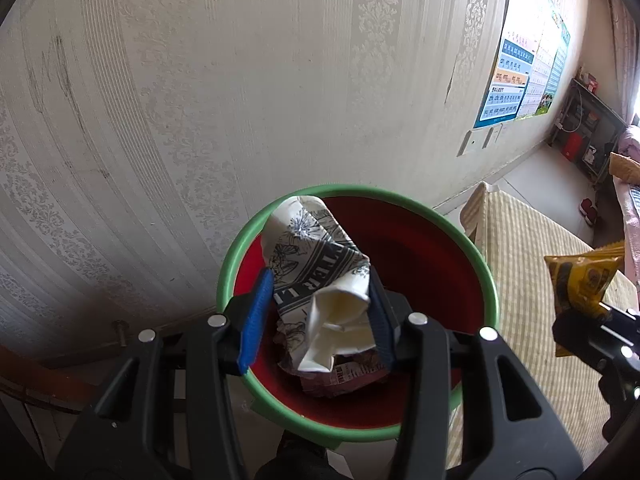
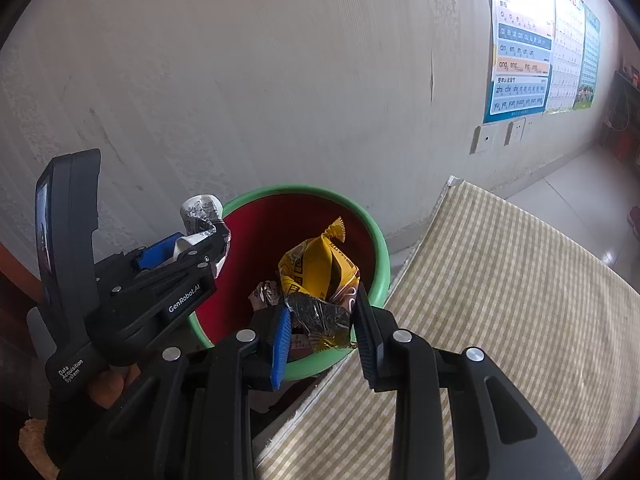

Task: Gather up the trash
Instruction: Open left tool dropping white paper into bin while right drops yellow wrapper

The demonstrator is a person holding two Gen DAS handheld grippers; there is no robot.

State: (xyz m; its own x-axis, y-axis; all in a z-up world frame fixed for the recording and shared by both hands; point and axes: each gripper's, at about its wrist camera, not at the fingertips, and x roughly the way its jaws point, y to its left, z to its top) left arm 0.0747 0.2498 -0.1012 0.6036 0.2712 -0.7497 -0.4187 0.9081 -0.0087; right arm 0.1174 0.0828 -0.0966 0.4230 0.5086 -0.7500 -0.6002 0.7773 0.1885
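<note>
— Black plastic arms with silver rivets fill the bottom of the left wrist view, and between their blue pads the left tongs [image 1: 316, 312] pinch a crumpled white paper cup with dark floral print [image 1: 320, 280]. Can you see where it hangs?

— Over the round bin with a green rim and red inside [image 1: 490, 276], near its left edge. The cup tilts, its crushed open mouth facing the camera and its base pointing up towards the far rim. Below it, at the bottom of the bin, lies more crumpled printed paper [image 1: 344, 376].

— And the other side?

— The right tongs [image 2: 320, 320] are clamped on a yellow and brown foil snack wrapper [image 2: 316, 268]. Its silvery crumpled end sits between the pads, and the twisted yellow tip sticks up. The wrapper hangs above the near right part of the same bin [image 2: 384, 264].

— What stands around the bin?

— A pale wall with patterned wallpaper [image 1: 240, 100] behind it, with a blue and white chart poster [image 2: 520, 60] further right. A surface covered in beige checked cloth [image 2: 500, 280] lies just beside the bin on the right; I cannot tell whether it is a table or a bed.

— Do the two tongs touch?

— No, they are apart, each over its own side of the bin.
</note>
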